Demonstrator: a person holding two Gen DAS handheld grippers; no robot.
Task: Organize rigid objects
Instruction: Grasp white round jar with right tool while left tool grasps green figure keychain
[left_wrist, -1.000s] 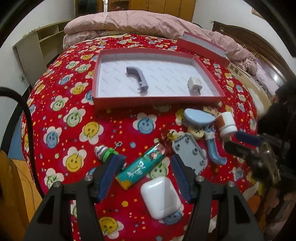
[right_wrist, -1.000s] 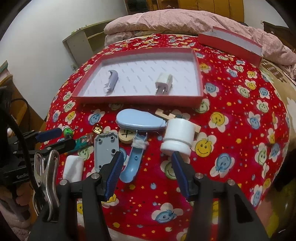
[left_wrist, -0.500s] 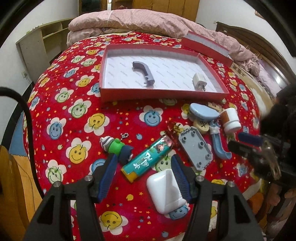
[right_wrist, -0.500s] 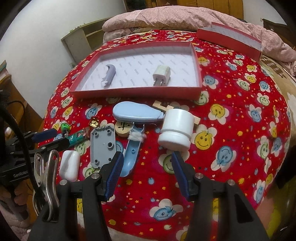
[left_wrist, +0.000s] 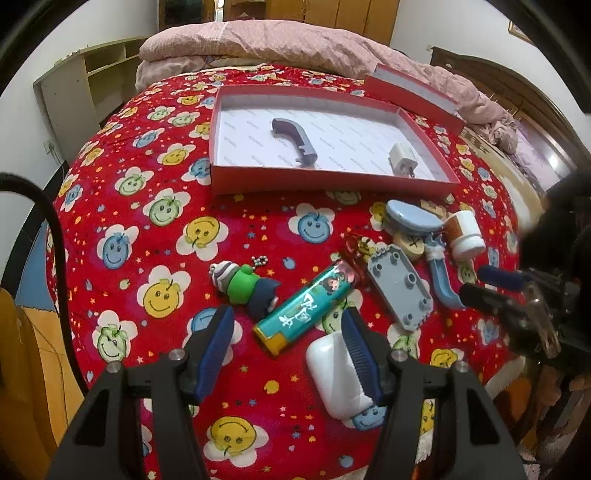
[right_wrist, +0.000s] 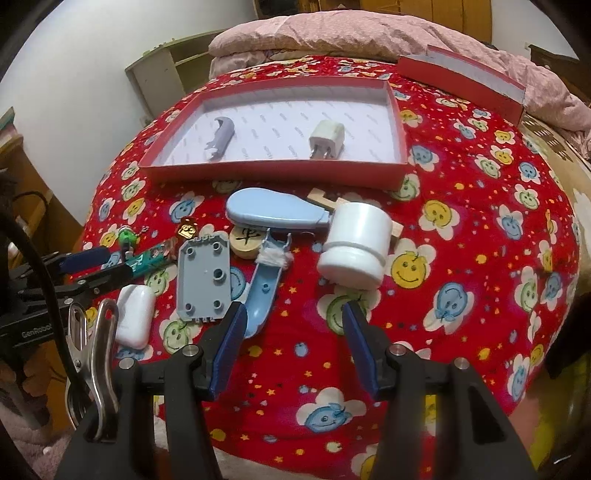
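Meanwhile, both claws hang parted and empty above a red smiley-flower blanket (right_wrist: 461, 229). Between the left gripper (left_wrist: 286, 325) blades lies a teal cartoon-printed lighter (left_wrist: 308, 306); a white bottle (right_wrist: 356, 245) rests before the right gripper (right_wrist: 293, 319), near the red tray (right_wrist: 273, 168) holding a white charger (right_wrist: 327, 139).

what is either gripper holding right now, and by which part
Nothing is held. The left gripper and right gripper both hang open above the bedspread, with no object between their pads.
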